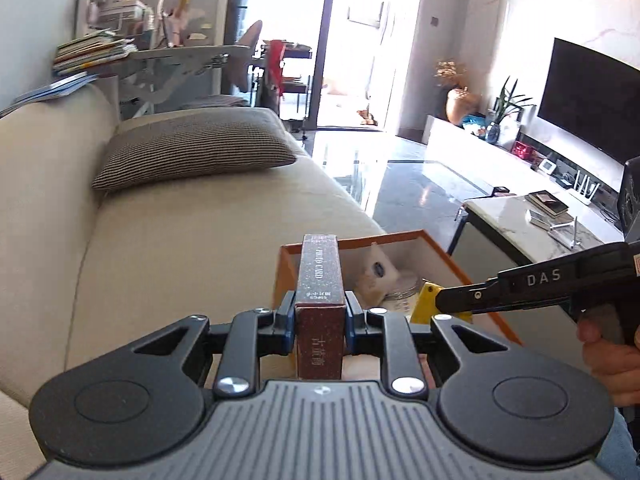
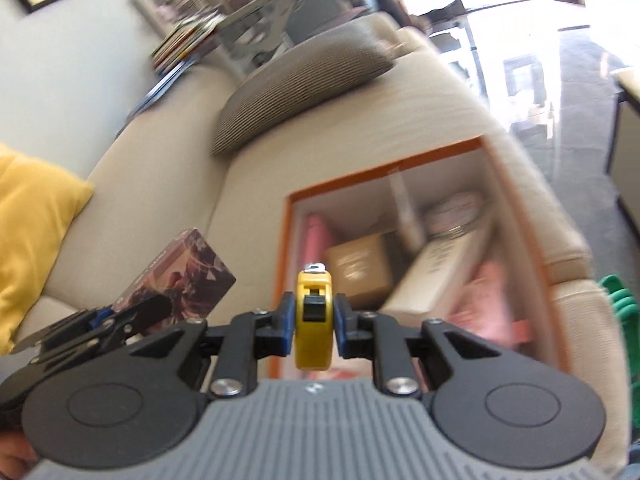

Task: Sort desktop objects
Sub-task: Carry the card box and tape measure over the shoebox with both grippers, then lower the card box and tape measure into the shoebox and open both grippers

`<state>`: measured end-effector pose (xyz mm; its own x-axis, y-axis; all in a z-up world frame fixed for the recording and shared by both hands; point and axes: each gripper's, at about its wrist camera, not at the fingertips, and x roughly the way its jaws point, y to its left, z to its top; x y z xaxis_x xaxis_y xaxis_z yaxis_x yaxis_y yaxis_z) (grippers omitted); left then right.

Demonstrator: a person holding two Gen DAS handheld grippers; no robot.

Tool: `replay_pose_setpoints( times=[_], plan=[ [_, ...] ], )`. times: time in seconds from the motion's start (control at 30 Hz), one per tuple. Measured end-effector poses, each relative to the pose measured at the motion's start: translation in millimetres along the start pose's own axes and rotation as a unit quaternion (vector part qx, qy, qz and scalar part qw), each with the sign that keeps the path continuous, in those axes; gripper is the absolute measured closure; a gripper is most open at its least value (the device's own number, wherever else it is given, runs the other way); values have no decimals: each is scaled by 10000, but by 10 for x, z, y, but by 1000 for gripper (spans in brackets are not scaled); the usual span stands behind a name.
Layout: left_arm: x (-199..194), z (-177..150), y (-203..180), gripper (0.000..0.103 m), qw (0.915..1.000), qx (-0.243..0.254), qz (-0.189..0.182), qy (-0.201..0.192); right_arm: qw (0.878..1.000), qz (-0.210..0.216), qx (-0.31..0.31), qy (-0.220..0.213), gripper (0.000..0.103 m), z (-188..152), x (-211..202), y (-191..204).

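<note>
The left tongs [image 1: 320, 312] are clamping a dark red card box [image 1: 320, 296] by its narrow sides; the box's long axis is running forward along the fingers, its far end pointing toward the orange-rimmed box [image 1: 472, 280] on the beige sofa [image 1: 180, 240]. The right tongs [image 2: 314, 312] are gripping a yellow tape measure [image 2: 314, 312] edge-on between their blue pads, its metal tip pointing forward over the box's open top. The right wrist view is smearing with motion, so the cartons, jar and pink things inside the box are hard to make out. In the left wrist view, the right tongs are covering most of the tape measure.
</note>
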<state>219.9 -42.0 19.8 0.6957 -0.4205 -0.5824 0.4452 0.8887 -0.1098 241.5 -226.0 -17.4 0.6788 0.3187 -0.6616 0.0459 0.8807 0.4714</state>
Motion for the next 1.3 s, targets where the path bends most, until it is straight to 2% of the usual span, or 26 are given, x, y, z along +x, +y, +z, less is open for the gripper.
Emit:
replay_pose_setpoints(
  times=[0.13,0.33,0.53,0.73,0.87,0.93,1.03,1.2,1.3],
  plan=[
    [373,87,-306,77,9989,19,-464,96,9993,-258,200,-163,82,130,-58,-331],
    [865,71,-554,77,9958,-263,-813,323,9958,-857,-68,-322,82,252,122,-547],
    [1172,-11,-519,77,9939,-539,-801,533,9894,-1337,-478,-287,82,269,490,-636],
    [1328,-71,-430,77,9909,-829,-845,634,9750,-1855,-1200,-222,82,177,808,-607],
    [1386,-91,-403,77,9882,-1017,-940,659,9769,-1744,-1202,-269,81,170,827,-679],
    [1419,-96,-411,77,9865,-1101,-992,697,9782,-1717,-1130,-308,75,173,770,-725],
    [1457,-114,-432,77,9839,-1240,-1059,736,9837,-1517,-925,-268,75,163,637,-810],
    [1557,-205,-438,77,9750,-1646,-1185,914,9883,-1317,-668,-384,77,84,354,-862],
    [1619,-312,-408,77,9665,-1941,-1179,1197,9898,-1246,-539,-424,75,30,216,-870]
  ],
)
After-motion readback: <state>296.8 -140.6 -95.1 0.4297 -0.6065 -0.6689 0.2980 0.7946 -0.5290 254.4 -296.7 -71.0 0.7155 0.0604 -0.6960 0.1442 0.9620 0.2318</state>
